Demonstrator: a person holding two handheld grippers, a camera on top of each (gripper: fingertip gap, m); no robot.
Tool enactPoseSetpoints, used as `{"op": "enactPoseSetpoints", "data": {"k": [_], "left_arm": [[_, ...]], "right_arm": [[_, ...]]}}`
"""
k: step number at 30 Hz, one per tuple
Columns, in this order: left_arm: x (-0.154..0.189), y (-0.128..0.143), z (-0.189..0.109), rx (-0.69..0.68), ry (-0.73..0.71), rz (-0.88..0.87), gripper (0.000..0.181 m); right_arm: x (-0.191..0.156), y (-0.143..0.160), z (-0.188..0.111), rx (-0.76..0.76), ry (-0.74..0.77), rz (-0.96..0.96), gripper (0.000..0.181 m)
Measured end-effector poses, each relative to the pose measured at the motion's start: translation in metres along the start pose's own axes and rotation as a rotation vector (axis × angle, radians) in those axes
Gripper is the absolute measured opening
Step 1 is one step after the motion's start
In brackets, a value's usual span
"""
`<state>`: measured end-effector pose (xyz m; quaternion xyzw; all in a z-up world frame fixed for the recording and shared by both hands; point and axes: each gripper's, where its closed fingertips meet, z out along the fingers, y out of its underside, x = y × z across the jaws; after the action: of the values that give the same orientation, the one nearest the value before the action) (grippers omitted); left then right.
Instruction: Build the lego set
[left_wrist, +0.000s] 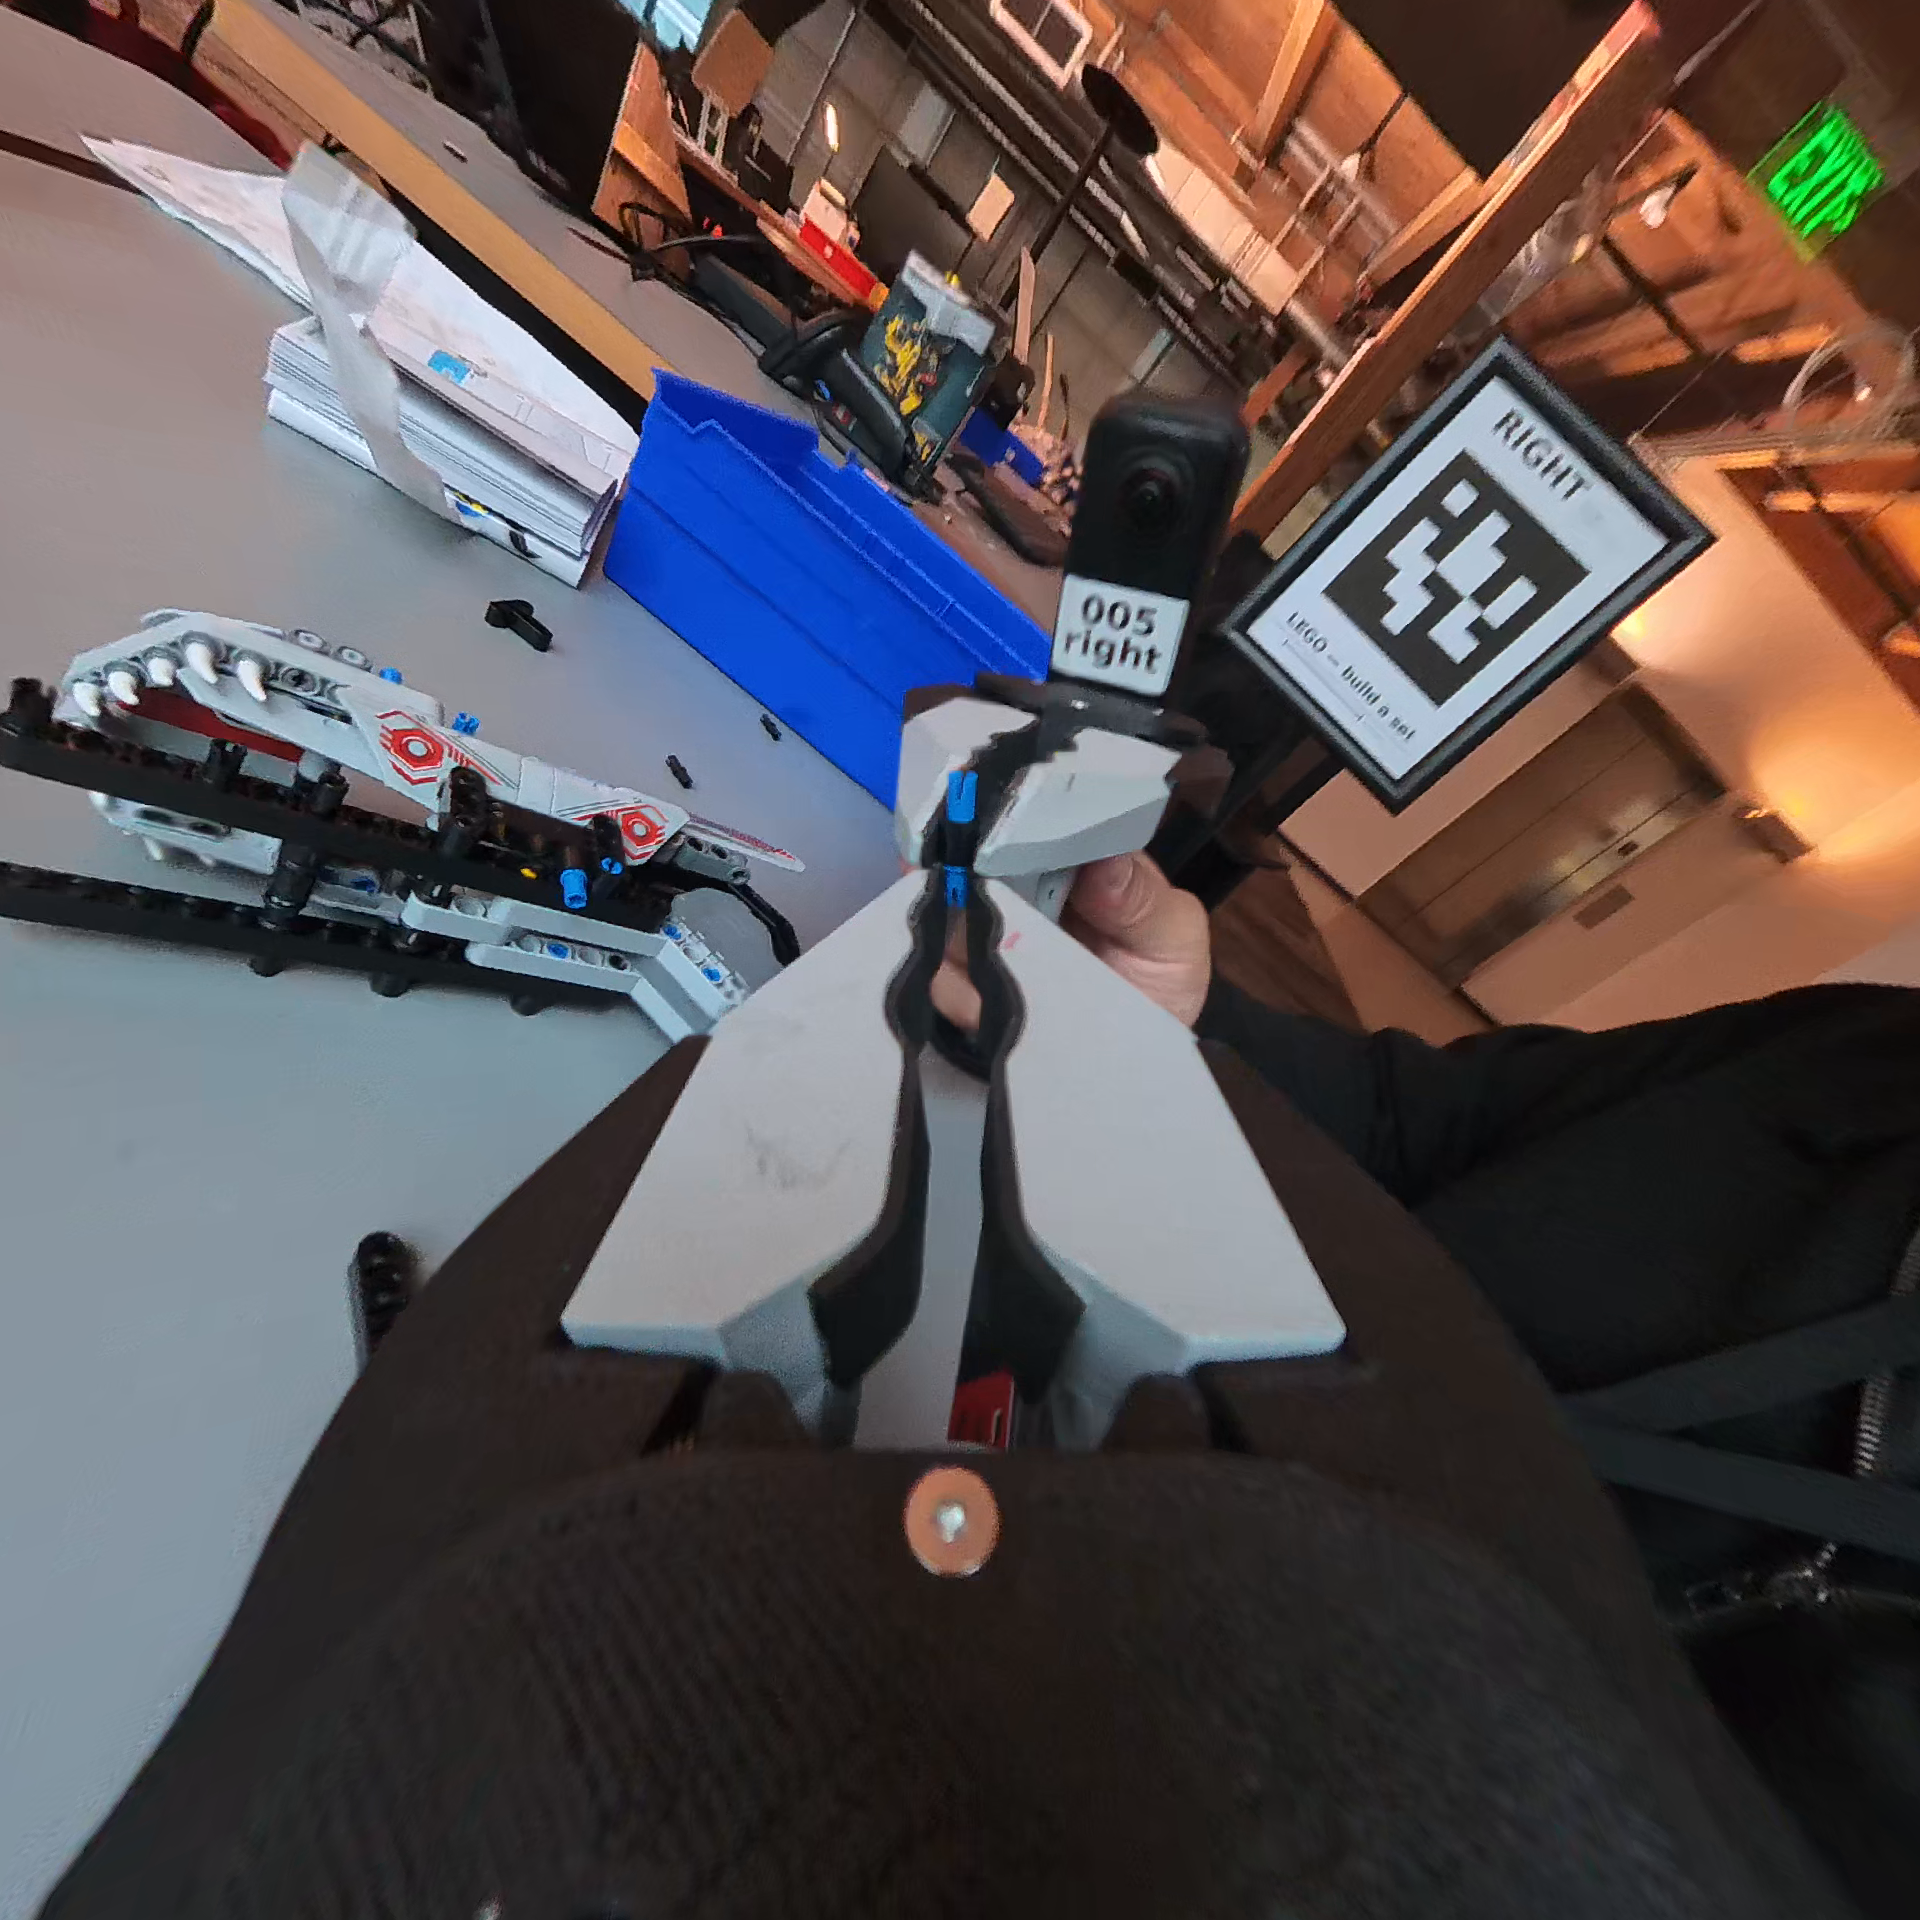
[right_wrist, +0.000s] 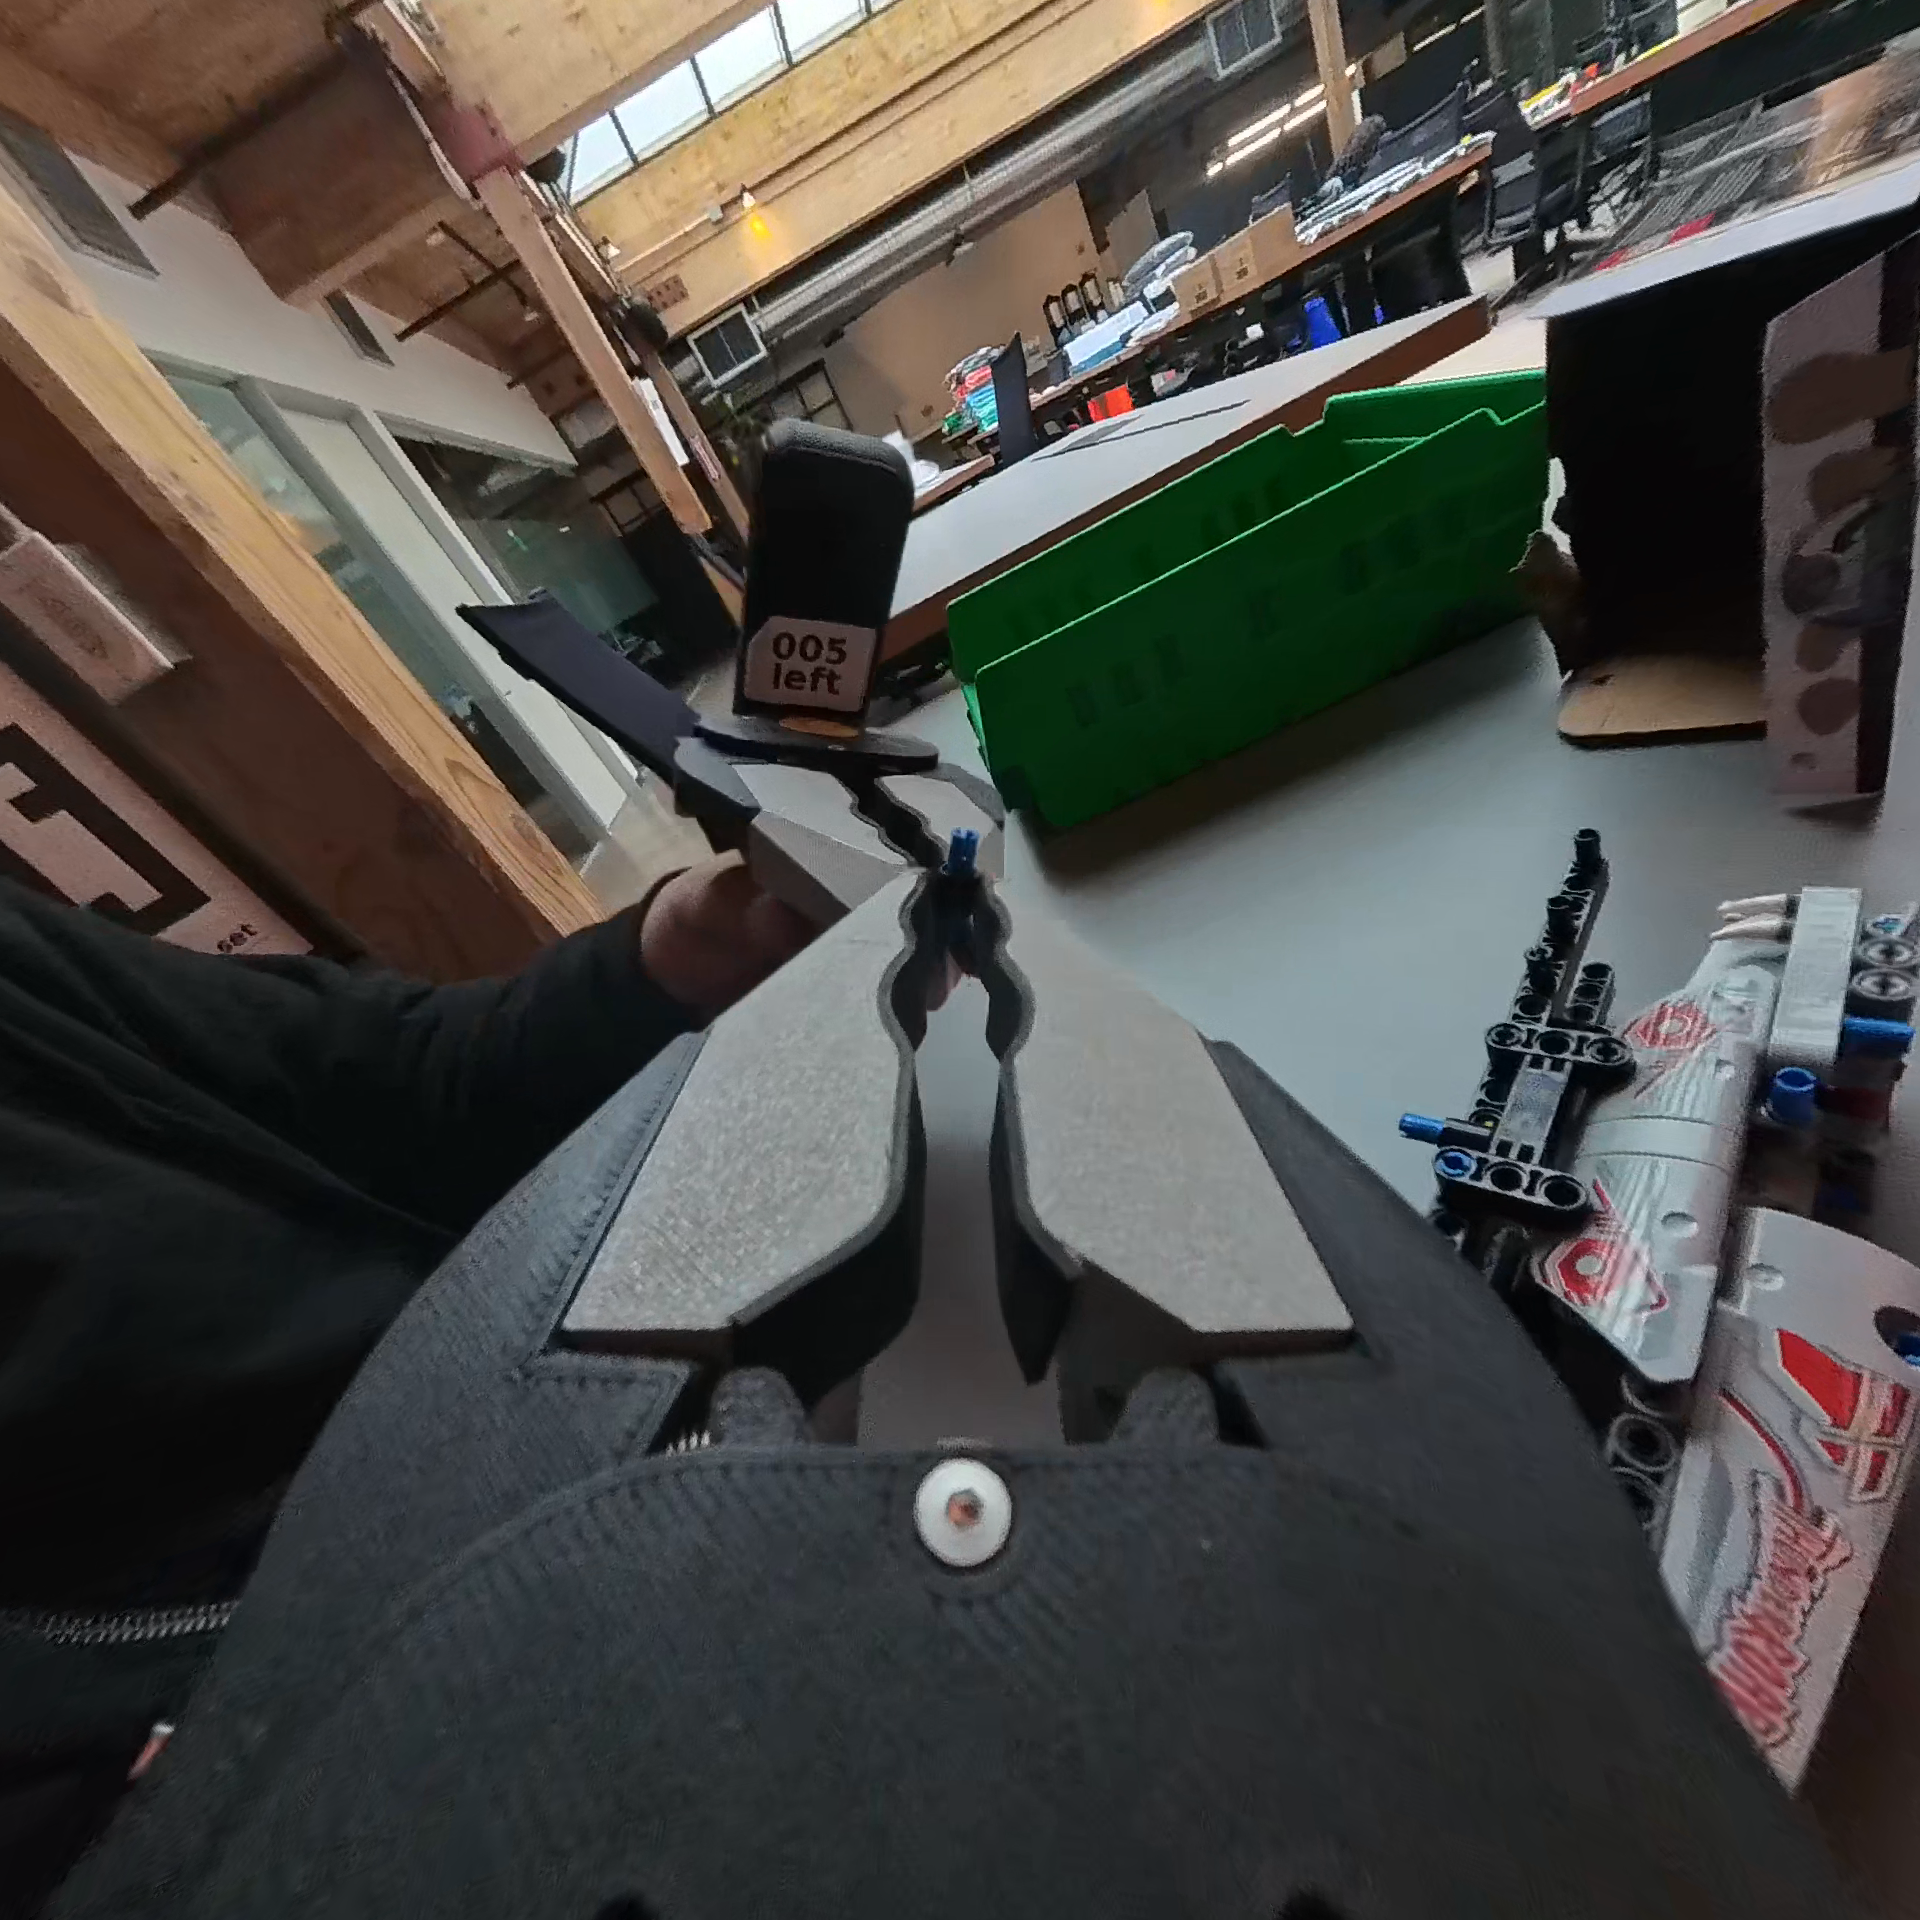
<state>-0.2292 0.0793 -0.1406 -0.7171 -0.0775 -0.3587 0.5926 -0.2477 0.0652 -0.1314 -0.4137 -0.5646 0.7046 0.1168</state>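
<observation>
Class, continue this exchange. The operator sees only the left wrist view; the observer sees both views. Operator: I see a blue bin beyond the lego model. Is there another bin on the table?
Observer: Yes, a green bin sits beyond the claw tips.
Operator: Anything next to it?
Observer: An open cardboard box stands on its right in the right wrist view.
Operator: My left claw and the right claw are both shut on a blue pin. What holds mine?
Observer: A hand in a dark sleeve.
</observation>
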Motion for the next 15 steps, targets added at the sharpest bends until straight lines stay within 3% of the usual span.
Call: {"op": "enactPoseSetpoints", "data": {"k": [5, 6, 8, 11, 15], "left_arm": [[-0.010, 0.007, 0.003, 0.007, -0.005, -0.039, 0.001], [-0.016, 0.022, 0.007, -0.074, -0.043, -0.035, 0.002], [-0.021, 0.040, 0.013, -0.085, -0.047, -0.051, 0.002], [-0.019, 0.042, 0.017, -0.081, -0.017, -0.067, 0.002], [-0.008, 0.028, 0.017, -0.059, -0.024, 0.023, 0.003]], "right_arm": [[0.012, -0.007, -0.002, 0.100, 0.024, 0.076, 0.003], [0.013, -0.023, -0.011, 0.193, 0.027, 0.086, 0.003], [0.016, -0.060, -0.035, 0.296, 0.027, 0.065, 0.002], [0.011, -0.078, -0.050, 0.235, 0.053, -0.005, 0.002], [0.005, -0.047, -0.046, -0.011, 0.079, -0.106, 0.003]]}}
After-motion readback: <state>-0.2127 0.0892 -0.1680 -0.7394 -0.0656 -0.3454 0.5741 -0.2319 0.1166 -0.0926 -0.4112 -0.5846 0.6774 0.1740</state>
